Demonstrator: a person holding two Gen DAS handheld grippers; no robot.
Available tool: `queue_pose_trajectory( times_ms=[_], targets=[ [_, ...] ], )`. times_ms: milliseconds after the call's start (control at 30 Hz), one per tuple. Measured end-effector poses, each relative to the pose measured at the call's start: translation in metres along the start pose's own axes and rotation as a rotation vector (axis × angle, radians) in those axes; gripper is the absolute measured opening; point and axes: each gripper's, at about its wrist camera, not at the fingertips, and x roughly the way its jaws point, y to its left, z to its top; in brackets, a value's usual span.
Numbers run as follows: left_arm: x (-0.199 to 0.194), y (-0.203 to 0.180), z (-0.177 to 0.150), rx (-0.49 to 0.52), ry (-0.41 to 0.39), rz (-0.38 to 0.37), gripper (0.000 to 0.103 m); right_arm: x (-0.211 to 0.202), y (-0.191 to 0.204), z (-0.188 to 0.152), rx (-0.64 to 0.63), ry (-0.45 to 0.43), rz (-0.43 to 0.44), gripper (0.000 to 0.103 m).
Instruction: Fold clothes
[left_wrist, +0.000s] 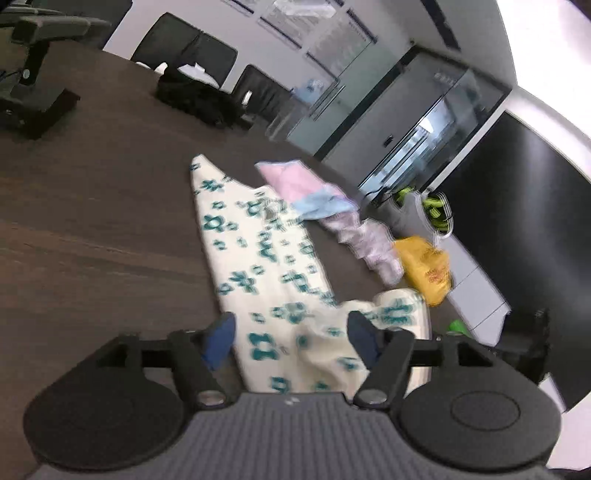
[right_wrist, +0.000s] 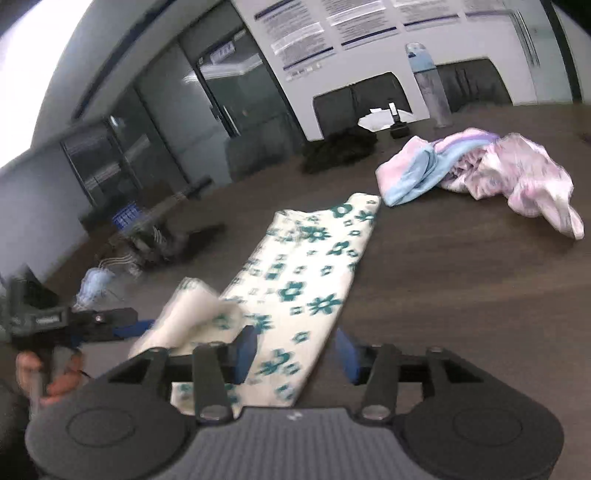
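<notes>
On the dark desk (right_wrist: 461, 288), the cream garment with teal flowers (right_wrist: 306, 266) lies stretched out between the spread, unclamped jaws of the left gripper (left_wrist: 291, 338) and right gripper (right_wrist: 295, 350), its near end reaching the desk's front edge.

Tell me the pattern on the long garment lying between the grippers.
Cream garment with teal flower shapes; clearest in the right wrist view.

An office meeting room is shown. A long dark brown wooden table (right_wrist: 461, 280) is ringed by black padded chairs (right_wrist: 362, 99). Printed white posters (right_wrist: 332, 22) are stuck on the wall, and big glass doors (left_wrist: 436, 125) are seen behind.
</notes>
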Motion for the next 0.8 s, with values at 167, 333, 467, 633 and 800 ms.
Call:
queue_pose_trajectory(
  times_ms=[167,333,467,633,800],
  targets=[
    [0.046,-0.048,-0.012,0.218,0.070,0.039,0.063,0.016,0.036,-0.026,-0.057,0.010,0.055,0.044],
    [0.046,-0.017,-0.036,-0.035,0.113,0.121,0.008,0.045,0.060,-0.029,-0.049,-0.016,-0.051,0.003],
    [0.027,-0.012,-0.053,-0.127,-0.001,0.143,0.021,0.077,0.069,-0.039,-0.114,0.040,-0.176,0.000],
    [0.036,-0.036,-0.037,0.050,-0.039,0.130,0.071,0.059,0.067,-0.040,-0.108,-0.021,-0.175,0.012],
    [0.062,-0.040,-0.040,0.134,-0.008,0.269,0.003,0.029,0.068,-0.044,-0.101,-0.075,-0.125,0.014]
  ],
)
